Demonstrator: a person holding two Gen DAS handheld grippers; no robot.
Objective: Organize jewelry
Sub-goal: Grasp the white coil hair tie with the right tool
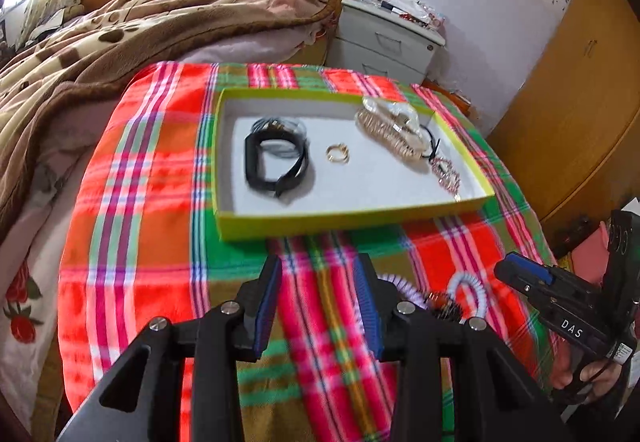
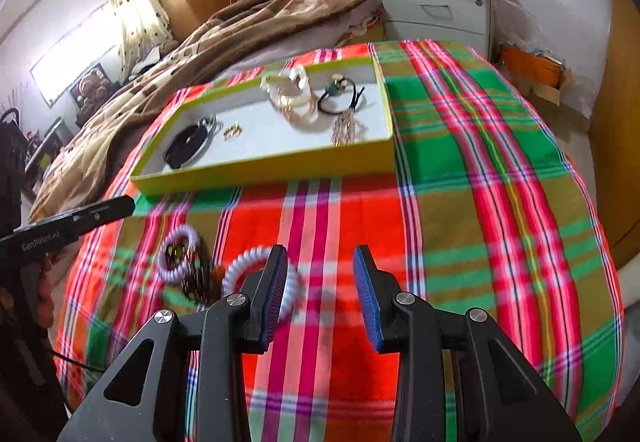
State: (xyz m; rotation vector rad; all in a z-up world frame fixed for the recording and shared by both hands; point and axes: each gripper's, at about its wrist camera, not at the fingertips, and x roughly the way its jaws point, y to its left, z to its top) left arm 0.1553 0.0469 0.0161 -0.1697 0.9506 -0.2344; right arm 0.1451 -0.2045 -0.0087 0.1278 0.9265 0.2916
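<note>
A yellow-green tray (image 1: pixel 352 216) (image 2: pixel 260 170) on the plaid cloth holds a black band (image 1: pixel 256 166), a gold ring (image 1: pixel 337 153), pale gold bracelets (image 1: pixel 388 130), a black hair tie (image 1: pixel 434 146) and a pink beaded piece (image 1: pixel 446 172). In front of the tray lie a purple spiral tie (image 2: pixel 162 262), a white spiral tie (image 2: pixel 244 256) and a dark brown piece (image 2: pixel 200 282). My left gripper (image 1: pixel 320 266) hovers open over bare cloth, left of these. My right gripper (image 2: pixel 320 254) is open and empty, its left finger overlapping the white tie.
The plaid cloth (image 2: pixel 480 162) covers a small table whose edges fall away on all sides. A bed with a brown blanket (image 1: pixel 120 42) lies to the left. A grey nightstand (image 2: pixel 440 10) stands behind, and wooden wardrobes line the right wall.
</note>
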